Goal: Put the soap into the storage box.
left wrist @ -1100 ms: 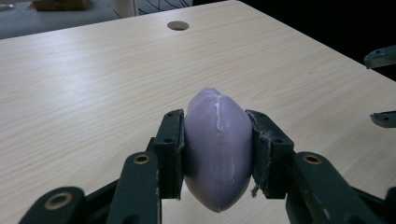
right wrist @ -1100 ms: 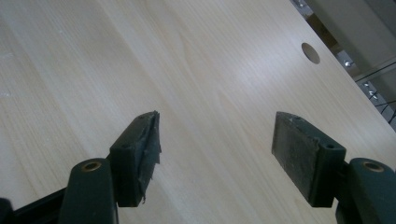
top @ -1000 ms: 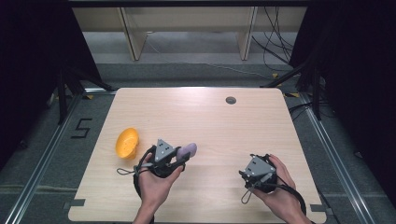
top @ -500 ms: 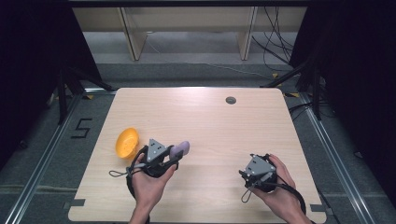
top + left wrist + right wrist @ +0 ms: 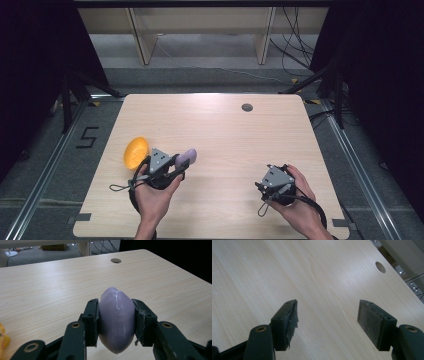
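Pinching a purple egg-shaped lump (image 5: 116, 320) across its middle, the left gripper (image 5: 170, 165) sits just right of the orange bowl (image 5: 135, 152), probably heading there. The right gripper (image 5: 274, 183) rests spread wide on the near-right table (image 5: 240, 135), holding nothing.

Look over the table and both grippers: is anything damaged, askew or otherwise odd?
The pads show wear: the right gripper's pad is torn and ragged along its edge, and a left gripper pad is frayed beside the purple object. The orange bowl lies tipped on its side.
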{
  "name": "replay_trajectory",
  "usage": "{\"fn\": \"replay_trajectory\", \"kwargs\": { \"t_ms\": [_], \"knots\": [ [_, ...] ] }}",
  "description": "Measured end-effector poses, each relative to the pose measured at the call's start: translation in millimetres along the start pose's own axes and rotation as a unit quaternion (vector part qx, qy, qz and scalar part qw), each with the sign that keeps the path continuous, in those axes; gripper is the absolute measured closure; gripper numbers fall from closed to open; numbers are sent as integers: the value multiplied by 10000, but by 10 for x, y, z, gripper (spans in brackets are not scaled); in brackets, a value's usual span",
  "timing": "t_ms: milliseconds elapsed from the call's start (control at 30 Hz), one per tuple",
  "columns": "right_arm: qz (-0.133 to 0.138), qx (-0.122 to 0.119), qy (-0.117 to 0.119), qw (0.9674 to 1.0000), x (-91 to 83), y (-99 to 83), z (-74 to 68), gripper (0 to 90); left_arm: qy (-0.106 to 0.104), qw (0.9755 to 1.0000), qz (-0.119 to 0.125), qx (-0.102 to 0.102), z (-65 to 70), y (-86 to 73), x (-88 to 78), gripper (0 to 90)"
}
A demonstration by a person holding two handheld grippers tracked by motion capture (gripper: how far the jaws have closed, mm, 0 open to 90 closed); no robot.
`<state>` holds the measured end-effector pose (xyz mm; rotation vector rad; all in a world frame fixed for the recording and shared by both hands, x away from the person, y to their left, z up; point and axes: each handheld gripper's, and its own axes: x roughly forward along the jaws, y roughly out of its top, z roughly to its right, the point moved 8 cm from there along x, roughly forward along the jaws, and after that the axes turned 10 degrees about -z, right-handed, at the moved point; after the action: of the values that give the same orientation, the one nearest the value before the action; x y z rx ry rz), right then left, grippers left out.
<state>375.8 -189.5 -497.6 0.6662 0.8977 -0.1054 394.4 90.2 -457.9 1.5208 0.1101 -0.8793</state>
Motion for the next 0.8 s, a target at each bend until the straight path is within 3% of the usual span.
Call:
{"fn": "replay_trajectory", "kwargs": {
  "t_ms": [367, 433, 467, 800],
  "knots": [
    [-8, 106, -1, 9999, 2, 13, 1, 332, 252, 9996, 93, -44, -138, 12, -81, 592],
    [33, 26, 25, 10000, 12, 24, 4, 332, 270, 9995, 103, -84, -158, 12, -92, 593],
    [10, 120, 5, 9999, 9, 19, 1, 332, 277, 9995, 107, -78, -173, 10, -96, 592],
    [38, 79, 19, 10000, 13, 35, 5, 332, 394, 9990, 155, -174, -273, 7, -132, 593]
  ]
}}
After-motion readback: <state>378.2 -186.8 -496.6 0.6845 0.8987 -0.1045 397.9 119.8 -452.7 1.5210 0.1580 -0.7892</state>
